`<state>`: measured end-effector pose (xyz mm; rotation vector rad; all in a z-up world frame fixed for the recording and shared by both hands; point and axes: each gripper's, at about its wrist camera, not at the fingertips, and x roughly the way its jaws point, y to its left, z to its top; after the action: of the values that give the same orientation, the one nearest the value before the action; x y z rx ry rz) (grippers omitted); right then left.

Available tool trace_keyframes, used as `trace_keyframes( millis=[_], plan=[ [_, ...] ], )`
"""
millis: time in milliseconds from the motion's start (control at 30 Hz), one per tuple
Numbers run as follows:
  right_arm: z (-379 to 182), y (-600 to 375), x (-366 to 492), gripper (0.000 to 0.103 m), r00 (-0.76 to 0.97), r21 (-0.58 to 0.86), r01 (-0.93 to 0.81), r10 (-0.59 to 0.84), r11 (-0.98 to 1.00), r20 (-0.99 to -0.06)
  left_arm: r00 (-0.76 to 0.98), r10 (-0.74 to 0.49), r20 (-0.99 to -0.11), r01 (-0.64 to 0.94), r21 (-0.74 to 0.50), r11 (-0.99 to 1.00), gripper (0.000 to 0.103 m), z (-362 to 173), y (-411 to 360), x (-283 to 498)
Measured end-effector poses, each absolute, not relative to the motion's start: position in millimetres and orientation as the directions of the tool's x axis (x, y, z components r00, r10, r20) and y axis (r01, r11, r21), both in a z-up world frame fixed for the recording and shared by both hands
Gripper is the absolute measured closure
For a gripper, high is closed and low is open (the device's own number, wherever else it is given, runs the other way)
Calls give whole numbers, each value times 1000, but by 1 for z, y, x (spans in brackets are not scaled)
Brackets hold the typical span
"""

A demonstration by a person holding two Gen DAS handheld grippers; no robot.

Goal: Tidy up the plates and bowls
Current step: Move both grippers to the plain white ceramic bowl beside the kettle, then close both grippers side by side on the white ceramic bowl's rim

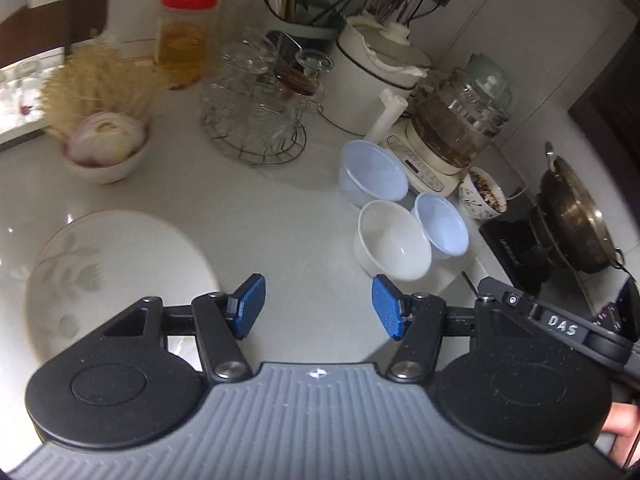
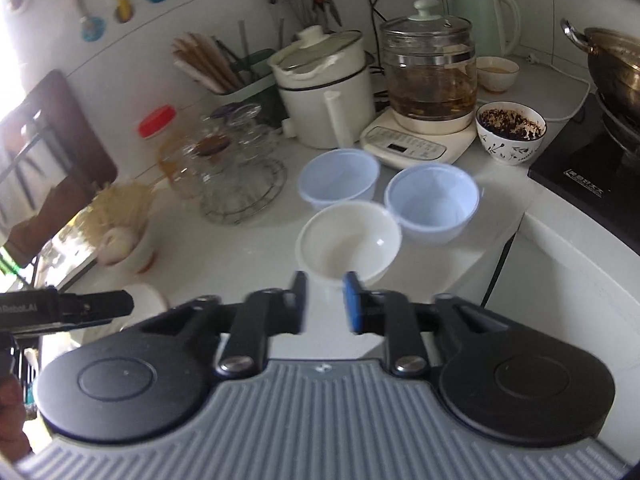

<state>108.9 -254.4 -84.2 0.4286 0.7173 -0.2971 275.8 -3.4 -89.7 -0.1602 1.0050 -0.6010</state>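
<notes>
Ceramic white bowl (image 2: 349, 240) at twelve o'clock of the empty, parted right gripper (image 2: 325, 300) looks stiff, slippery, breakable; pinch its near rim.

White counter (image 1: 280, 216), bowls (image 1: 394, 240), plate (image 1: 112, 276)

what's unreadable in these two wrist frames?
- Floral plate, left wrist view: near edge hidden behind left gripper.
- White bowl, right wrist view: near rim behind right gripper; contact unclear.
- Onion bowl, right wrist view: motion-blurred.
</notes>
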Motion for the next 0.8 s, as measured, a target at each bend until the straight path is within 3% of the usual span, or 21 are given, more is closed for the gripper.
trace_keyframes(
  millis=[67,367,600,800],
  plan=[
    [-91,-273,118,57,718,302,409,-99,861,-689,382,-546,-745,406,-395,824,38,-94,-24,288],
    [-140,-324,154,57,653,377,430,6,821,-758,255,-539,-803,385,-426,818,40,-150,-103,344],
    [-167,-341,175,69,624,412,436,61,800,-779,195,-525,-828,369,-434,822,47,-181,-137,366],
    [-181,-351,185,78,605,441,453,96,775,-791,181,-505,-844,365,-420,831,64,-193,-158,376]
  ],
)
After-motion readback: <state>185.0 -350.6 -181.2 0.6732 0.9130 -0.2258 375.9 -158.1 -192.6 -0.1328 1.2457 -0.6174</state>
